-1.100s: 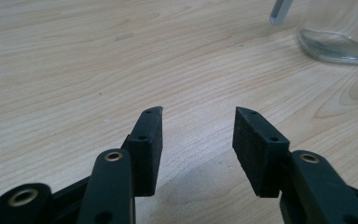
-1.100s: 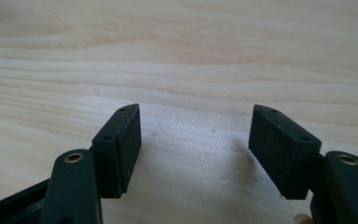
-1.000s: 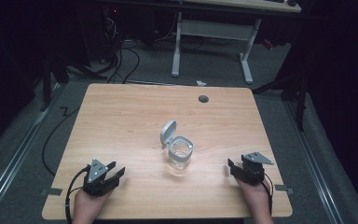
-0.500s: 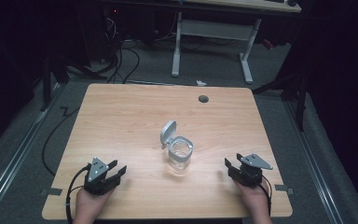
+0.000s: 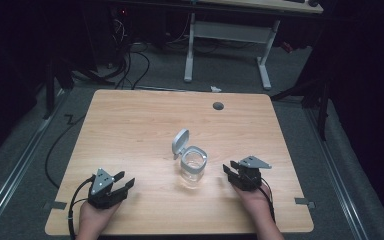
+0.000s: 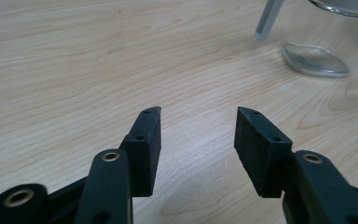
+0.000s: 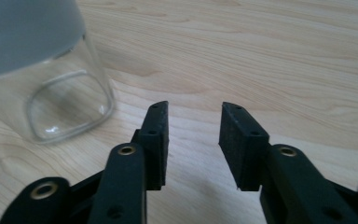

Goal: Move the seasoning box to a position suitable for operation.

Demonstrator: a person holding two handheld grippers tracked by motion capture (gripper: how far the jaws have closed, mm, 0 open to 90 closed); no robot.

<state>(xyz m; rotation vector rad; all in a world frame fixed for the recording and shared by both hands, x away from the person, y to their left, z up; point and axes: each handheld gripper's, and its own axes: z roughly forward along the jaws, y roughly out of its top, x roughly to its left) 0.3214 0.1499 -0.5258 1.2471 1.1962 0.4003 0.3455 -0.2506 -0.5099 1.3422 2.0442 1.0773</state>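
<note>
Both hand-held grippers agape, empty; jar top cropped up close.

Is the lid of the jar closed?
No, in the high view the grey lid stands flipped up behind the open mouth of the clear jar.

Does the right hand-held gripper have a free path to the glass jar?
Probably yes: the right hand-held gripper sits open beside the glass jar, with bare table between them.
</note>
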